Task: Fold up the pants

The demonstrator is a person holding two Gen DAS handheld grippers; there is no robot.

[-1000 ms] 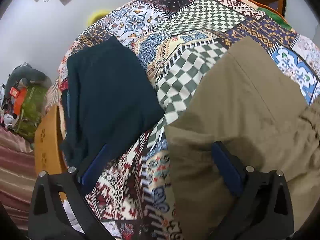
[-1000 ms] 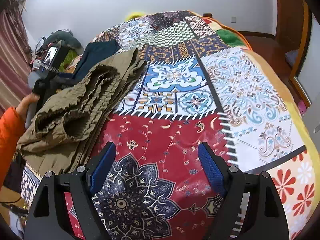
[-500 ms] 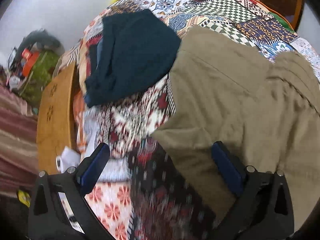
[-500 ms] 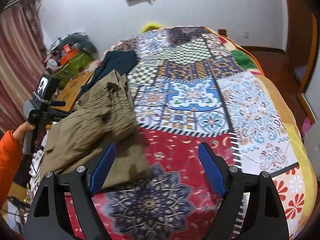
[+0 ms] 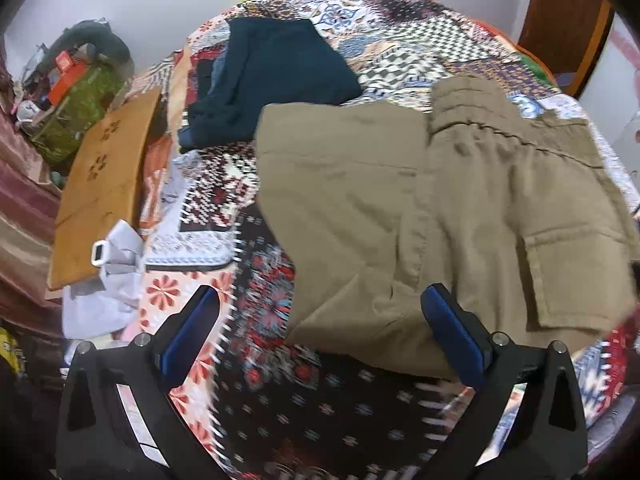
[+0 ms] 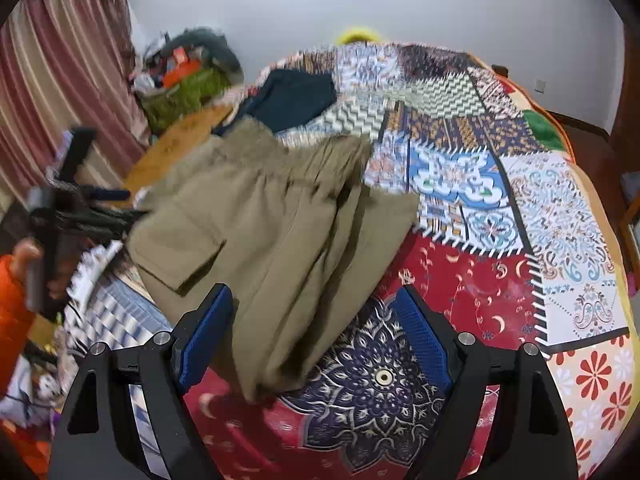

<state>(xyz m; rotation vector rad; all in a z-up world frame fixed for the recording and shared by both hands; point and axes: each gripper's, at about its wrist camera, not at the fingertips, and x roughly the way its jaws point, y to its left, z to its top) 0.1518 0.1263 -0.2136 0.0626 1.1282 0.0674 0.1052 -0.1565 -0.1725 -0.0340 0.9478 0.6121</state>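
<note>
Khaki cargo pants [image 5: 432, 208] lie folded on the patchwork bed quilt [image 5: 280, 380], with a flap pocket facing up. They also show in the right wrist view [image 6: 280, 240]. My left gripper [image 5: 320, 332] is open and empty, held above the quilt at the pants' near left edge. My right gripper [image 6: 316, 332] is open and empty, with its left finger [image 6: 204, 332] over the pants' near edge. The left gripper also shows at the left in the right wrist view [image 6: 60, 208], beside the pants.
Folded dark blue pants [image 5: 272, 76] lie on the quilt beyond the khaki pair. A wooden board [image 5: 104, 184] and a cluttered green bag [image 5: 76, 108] stand left of the bed. White cloth [image 5: 108, 280] lies at the bed's left edge. A door [image 5: 568, 20] is at right.
Both grippers have pulled back and up from the bed. The khaki pants now lie flatter, closer to the near edge, with the pocket side up.
</note>
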